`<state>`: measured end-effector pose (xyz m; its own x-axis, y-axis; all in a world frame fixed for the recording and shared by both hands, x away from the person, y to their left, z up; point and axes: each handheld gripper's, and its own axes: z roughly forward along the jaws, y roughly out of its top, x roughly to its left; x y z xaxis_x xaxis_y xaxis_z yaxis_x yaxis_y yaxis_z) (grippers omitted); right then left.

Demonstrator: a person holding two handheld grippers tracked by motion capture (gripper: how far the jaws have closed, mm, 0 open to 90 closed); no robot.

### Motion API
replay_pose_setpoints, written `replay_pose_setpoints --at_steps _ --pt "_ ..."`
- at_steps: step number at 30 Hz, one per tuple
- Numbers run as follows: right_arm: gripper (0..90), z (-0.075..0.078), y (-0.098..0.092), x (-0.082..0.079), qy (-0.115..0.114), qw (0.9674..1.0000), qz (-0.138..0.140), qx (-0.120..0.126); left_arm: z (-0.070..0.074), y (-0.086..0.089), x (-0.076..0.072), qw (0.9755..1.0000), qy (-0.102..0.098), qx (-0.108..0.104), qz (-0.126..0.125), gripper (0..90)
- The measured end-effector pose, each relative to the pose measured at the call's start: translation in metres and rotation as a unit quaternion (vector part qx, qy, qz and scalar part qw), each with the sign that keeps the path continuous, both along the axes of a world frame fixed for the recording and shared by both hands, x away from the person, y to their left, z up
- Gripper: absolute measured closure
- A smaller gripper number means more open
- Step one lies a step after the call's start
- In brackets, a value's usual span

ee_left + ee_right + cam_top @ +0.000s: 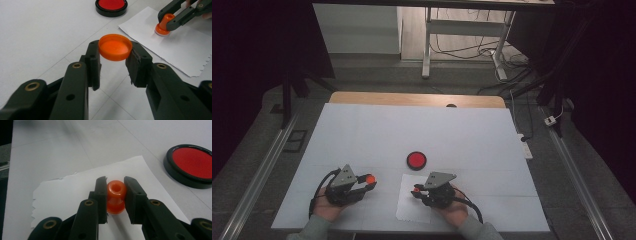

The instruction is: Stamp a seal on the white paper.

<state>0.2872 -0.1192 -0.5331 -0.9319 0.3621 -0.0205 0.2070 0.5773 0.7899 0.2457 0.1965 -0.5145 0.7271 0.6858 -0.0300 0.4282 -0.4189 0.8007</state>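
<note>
Two orange pieces are in hand. The left hand-held gripper [115, 58] is clenched on an orange cap [115, 47]: a shallow round lid with a smooth, glossy hollow facing the camera, pinched at its rim between the two black jaws and held clear of the tabletop [362, 130], well left of the paper sheet [412, 202]. The right hand-held gripper [115, 192] is clenched on an orange stamp [115, 196], a small waisted plastic body with a round hollow top and a flared base; it stands upright with its base pressed on the paper sheet. That sheet is white with one ragged, torn edge. Just beyond the paper sheet lies a round red ink pad [416, 160] in a black rim, open.
</note>
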Motion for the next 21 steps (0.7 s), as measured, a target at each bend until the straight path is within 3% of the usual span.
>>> replay_pose_setpoints --at_steps 11,14,16,21 --pt "72.0 0.002 -0.003 0.003 0.004 0.9999 -0.005 0.008 0.0 0.001 0.001 1.0 -0.001 0.0 0.002 64.7" --pt "72.0 0.015 -0.015 0.007 0.004 0.997 -0.022 0.074 0.0 0.002 0.001 1.0 -0.001 -0.002 0.002 64.8" --pt "72.0 0.024 -0.024 0.011 0.013 0.9939 -0.034 0.104 0.0 0.002 0.001 1.0 0.0 -0.002 0.002 64.7" --pt "72.0 0.028 -0.041 0.016 0.022 0.992 -0.052 0.113 0.0 0.001 0.001 1.0 -0.002 0.0 0.001 64.7"
